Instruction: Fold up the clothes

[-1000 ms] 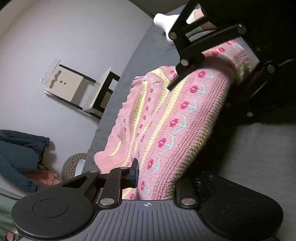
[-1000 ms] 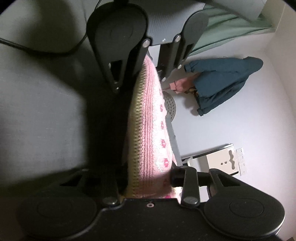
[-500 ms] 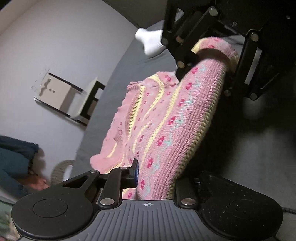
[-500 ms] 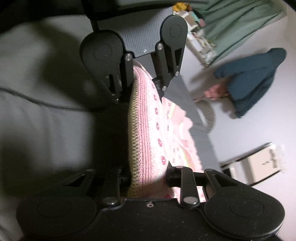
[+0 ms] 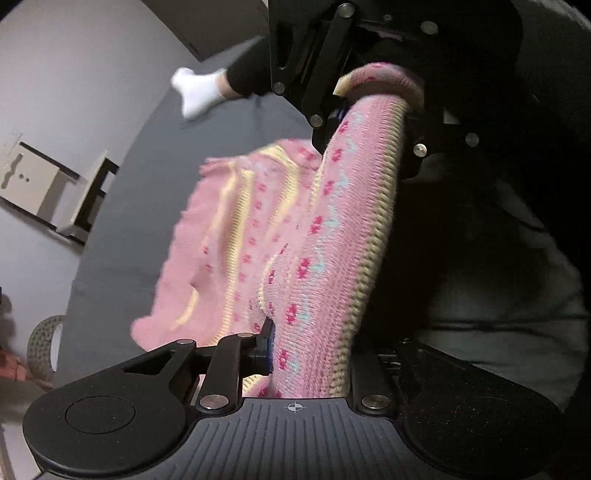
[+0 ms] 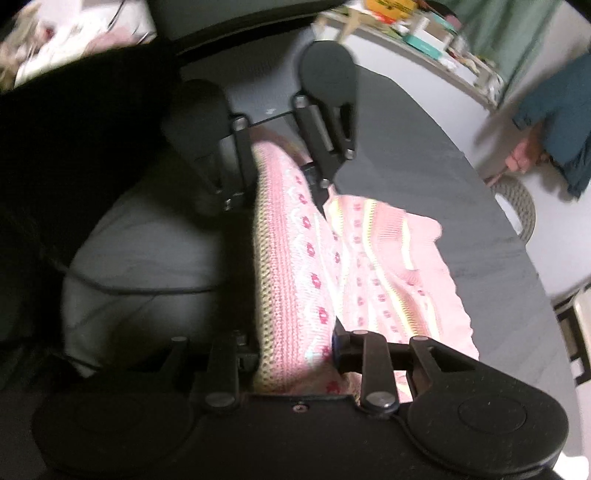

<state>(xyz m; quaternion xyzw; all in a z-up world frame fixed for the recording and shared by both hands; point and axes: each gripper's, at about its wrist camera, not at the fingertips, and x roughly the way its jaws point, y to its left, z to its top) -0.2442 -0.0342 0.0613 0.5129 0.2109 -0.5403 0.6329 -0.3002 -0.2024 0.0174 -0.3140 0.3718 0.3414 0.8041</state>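
In the left wrist view the left gripper [image 5: 310, 354] sits at the bottom centre, clamped on the yellow-ribbed hem of a pink knitted sweater [image 5: 317, 236], and the same hem runs up the frame to the right gripper [image 5: 369, 110] at the top, which pinches its other end – so the edge hangs taut between the two, lifted off the grey surface [image 5: 122, 221]. The rest of the garment trails down to the left of centre, rumpled on that surface. A white sock [image 5: 197, 90] on a person's foot shows at upper left. The right wrist view has the right gripper [image 6: 295, 354] at bottom centre closed on the hem and the left gripper [image 6: 280, 177] above it. Only this view shows the body of the sweater spread flat toward the right, its scalloped edge near the surface's rim, and a cluttered shelf [image 6: 424, 33] at the top. As I judge it, a fold is under way – no tidy, finished stack is visible.
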